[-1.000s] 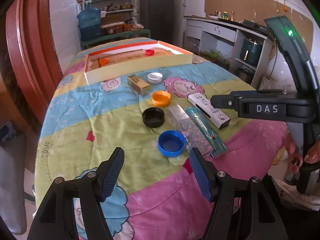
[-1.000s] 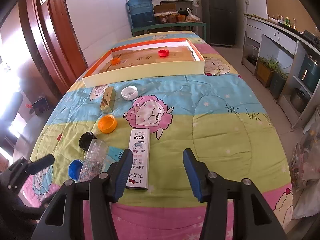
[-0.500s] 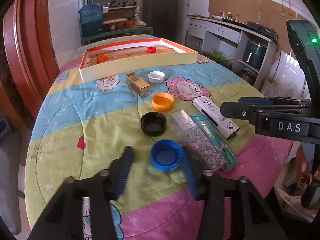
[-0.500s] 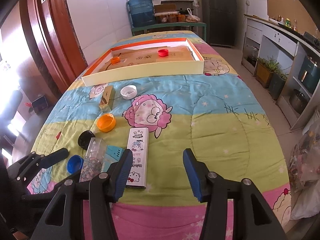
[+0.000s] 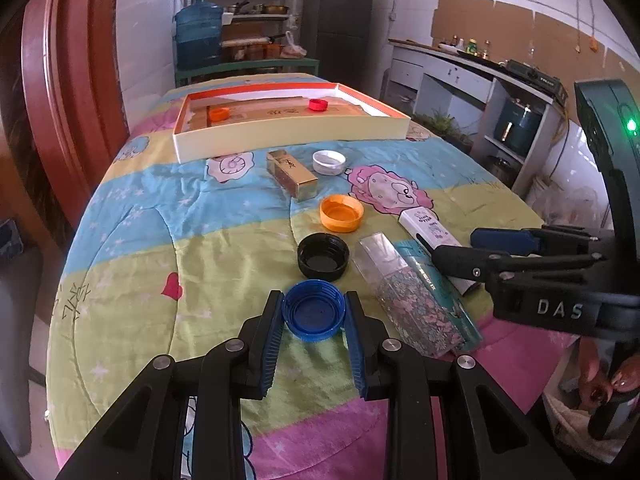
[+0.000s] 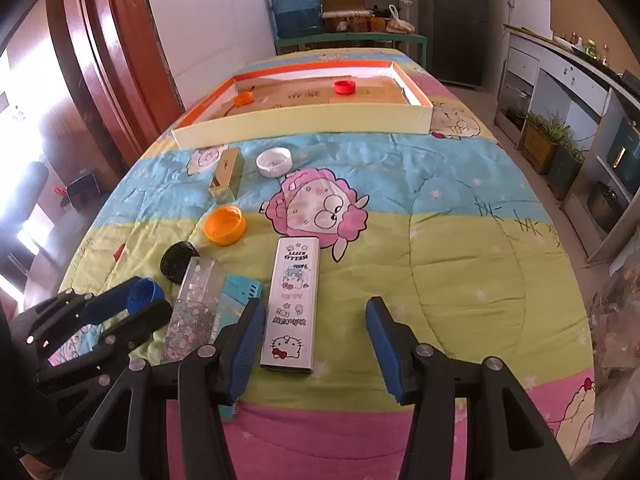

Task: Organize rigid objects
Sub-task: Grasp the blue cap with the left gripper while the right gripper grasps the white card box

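A blue bottle cap (image 5: 313, 316) lies open side up on the quilt near the table's front. My left gripper (image 5: 314, 295) has its jaws closing around it, and both blue pads touch its rim. The right wrist view shows the same cap (image 6: 145, 293) between those fingers. My right gripper (image 6: 315, 305) is open over the front edge with nothing between its fingers. A white Hello Kitty box (image 6: 292, 304) lies just inside its left finger. At the far end, a shallow orange-rimmed tray (image 5: 288, 140) holds an orange cap (image 5: 219, 113) and a red cap (image 5: 318, 105).
Loose on the quilt are a black cap (image 5: 323, 257), an orange cap (image 5: 341, 213), a white cap (image 5: 329, 162), a gold box (image 5: 292, 175), a clear glitter box (image 5: 408, 300) and a teal box (image 5: 448, 292). A wooden door stands at left, and kitchen counters at right.
My left gripper moved forward to the blue cap and its jaws came together around it. The right gripper stayed where it was, still open.
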The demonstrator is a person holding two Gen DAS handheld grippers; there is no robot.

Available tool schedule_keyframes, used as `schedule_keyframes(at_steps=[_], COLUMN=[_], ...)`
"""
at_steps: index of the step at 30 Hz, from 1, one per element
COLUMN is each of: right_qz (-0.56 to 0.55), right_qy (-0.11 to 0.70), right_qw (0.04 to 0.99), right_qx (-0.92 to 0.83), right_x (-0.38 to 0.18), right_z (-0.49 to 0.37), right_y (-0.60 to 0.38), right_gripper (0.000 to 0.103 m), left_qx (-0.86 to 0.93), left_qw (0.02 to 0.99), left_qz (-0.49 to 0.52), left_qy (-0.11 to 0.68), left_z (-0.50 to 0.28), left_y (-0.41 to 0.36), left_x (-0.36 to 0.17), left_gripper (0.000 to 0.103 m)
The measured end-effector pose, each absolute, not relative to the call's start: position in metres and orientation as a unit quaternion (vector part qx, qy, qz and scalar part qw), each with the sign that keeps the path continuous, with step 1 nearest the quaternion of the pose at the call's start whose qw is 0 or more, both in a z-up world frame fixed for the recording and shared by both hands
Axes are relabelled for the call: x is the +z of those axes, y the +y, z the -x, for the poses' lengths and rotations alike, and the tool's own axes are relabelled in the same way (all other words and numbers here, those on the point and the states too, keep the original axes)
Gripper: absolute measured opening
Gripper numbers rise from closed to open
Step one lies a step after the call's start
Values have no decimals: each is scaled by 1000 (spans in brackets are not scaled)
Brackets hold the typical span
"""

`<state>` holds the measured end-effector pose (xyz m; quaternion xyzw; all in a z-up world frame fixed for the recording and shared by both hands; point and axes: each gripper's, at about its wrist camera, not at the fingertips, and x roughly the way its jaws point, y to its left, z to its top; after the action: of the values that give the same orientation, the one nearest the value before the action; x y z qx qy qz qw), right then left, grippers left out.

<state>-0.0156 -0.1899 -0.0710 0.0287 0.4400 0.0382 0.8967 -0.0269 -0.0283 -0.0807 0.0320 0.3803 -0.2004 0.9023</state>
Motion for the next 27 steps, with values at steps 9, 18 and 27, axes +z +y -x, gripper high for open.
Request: schedule_keyframes(at_steps=[9,18,27], right_qz=[9,3,-11], right_qy=[436,435,426], right_qw=[900,900,904], right_qx=[29,35,41], right_x=[-73,-72,-62], right_z=[10,9,8], right_y=[-177,-178,-183], right_gripper=[35,26,26], left_qx=[-184,-170,-160], left_qw=[904,910,918], left_qz=[-13,-4,-1], left_qy=[385,378,363], left_z=[20,15,9], left_y=[-23,-18,-12], left_x=[-77,-69,-54], left_gripper=[30,30,30])
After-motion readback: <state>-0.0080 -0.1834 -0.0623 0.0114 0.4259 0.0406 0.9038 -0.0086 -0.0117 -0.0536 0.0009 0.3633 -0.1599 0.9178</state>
